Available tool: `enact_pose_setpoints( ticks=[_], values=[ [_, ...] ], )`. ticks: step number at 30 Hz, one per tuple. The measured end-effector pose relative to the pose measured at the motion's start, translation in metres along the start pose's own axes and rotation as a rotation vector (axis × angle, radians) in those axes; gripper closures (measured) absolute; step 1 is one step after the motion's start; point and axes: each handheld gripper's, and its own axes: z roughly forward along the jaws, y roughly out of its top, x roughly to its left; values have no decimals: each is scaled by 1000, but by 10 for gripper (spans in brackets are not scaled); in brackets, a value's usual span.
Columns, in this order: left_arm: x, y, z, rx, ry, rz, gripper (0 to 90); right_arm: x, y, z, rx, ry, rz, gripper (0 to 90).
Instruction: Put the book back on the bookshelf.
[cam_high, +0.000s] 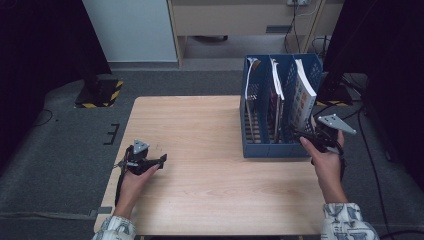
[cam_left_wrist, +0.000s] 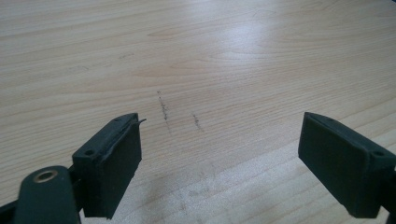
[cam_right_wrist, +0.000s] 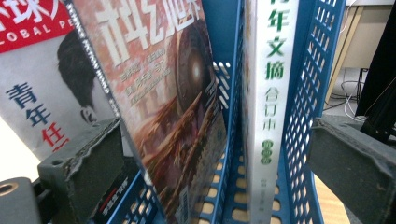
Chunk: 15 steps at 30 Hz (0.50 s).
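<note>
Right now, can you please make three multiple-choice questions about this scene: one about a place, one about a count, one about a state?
1. Where on the table does the blue file rack stand?
A. far right part
B. near left corner
C. centre

2. How many compartments does the file rack have?
A. two
B. three
C. five

3. In what state is the left gripper?
A. shut on a magazine
C. shut on nothing
B. open, nothing between its jaws

Answers:
1. A: in the high view the rack sits at the table's right side, toward the far edge.
2. B: two dividers split it into three slots, each with a book or magazine.
3. B: in the left gripper view the jaws stand wide apart over bare wood.
</note>
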Motion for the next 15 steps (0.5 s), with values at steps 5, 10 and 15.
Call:
enact_pose_setpoints(
  ticks=[5,10,15],
  values=[
    [0,-1,2,12,-5,-4,129,4,-8,-5,13,8,1,43],
    [0,-2,4,26,2,-11,110,9,-16,-9,28,18,4,43],
    [2,-4,6,43,20,-23,49,11,-22,-12,40,17,4,44]
  ],
)
